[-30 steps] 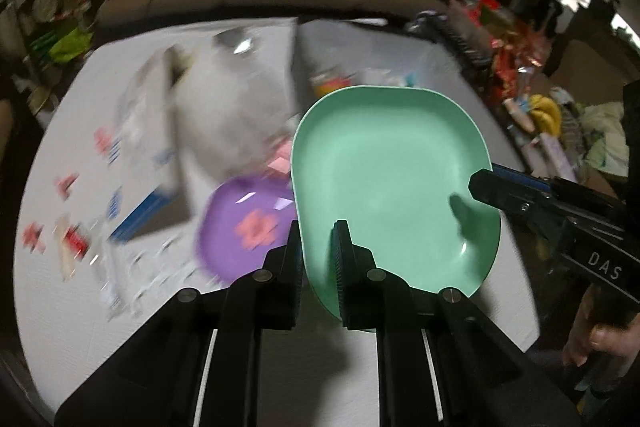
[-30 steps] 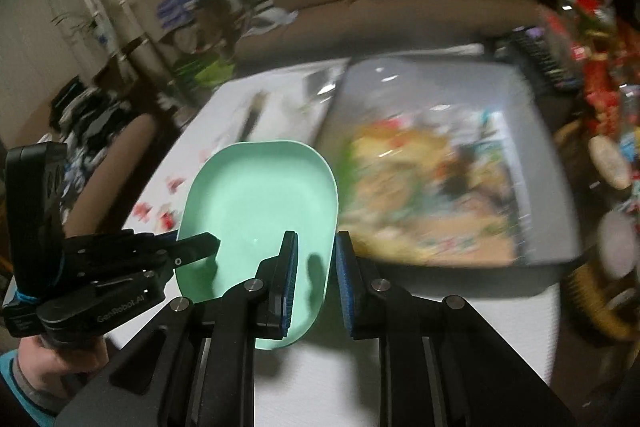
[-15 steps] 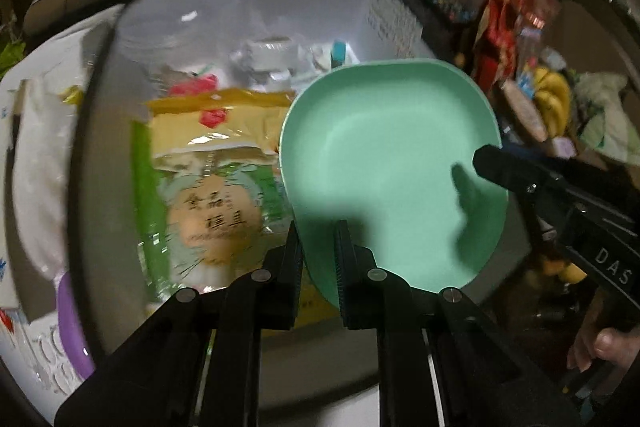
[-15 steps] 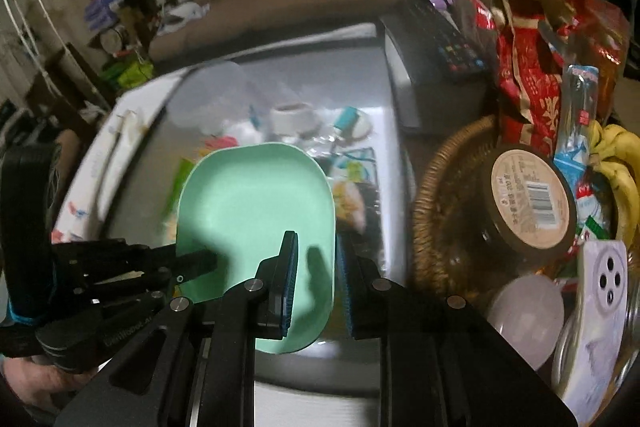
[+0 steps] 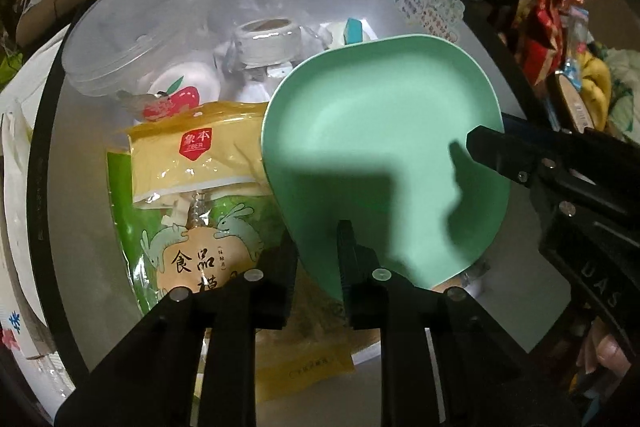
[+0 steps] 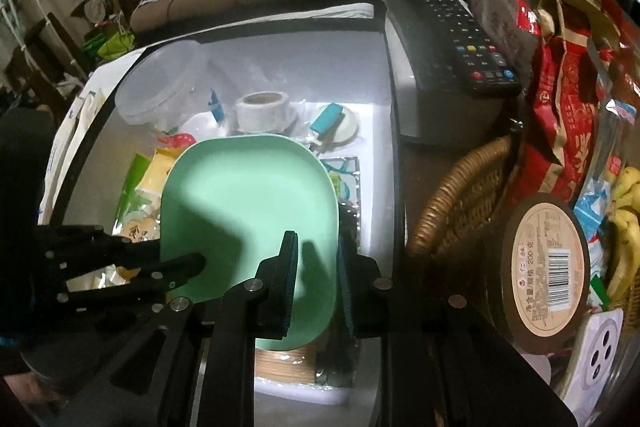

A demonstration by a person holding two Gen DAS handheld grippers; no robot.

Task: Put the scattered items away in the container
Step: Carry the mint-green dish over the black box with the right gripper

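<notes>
Green plate (image 5: 384,147) held tilted over grey container (image 5: 60,155), above snack bags (image 5: 188,163) lying inside. Left gripper (image 5: 318,247) jaws astride plate's near rim, easing open, rim still between them. Right gripper (image 6: 316,267) jaws clamped on plate's opposite edge. Clear tub (image 6: 160,83) in container's far left corner, tape roll (image 6: 262,109) along far wall. Wicker basket (image 6: 452,211) just beside container's right wall.

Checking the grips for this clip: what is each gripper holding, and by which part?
Both hold the green plate: left gripper, jaws opening, on its near rim; right gripper on the opposite rim.
</notes>
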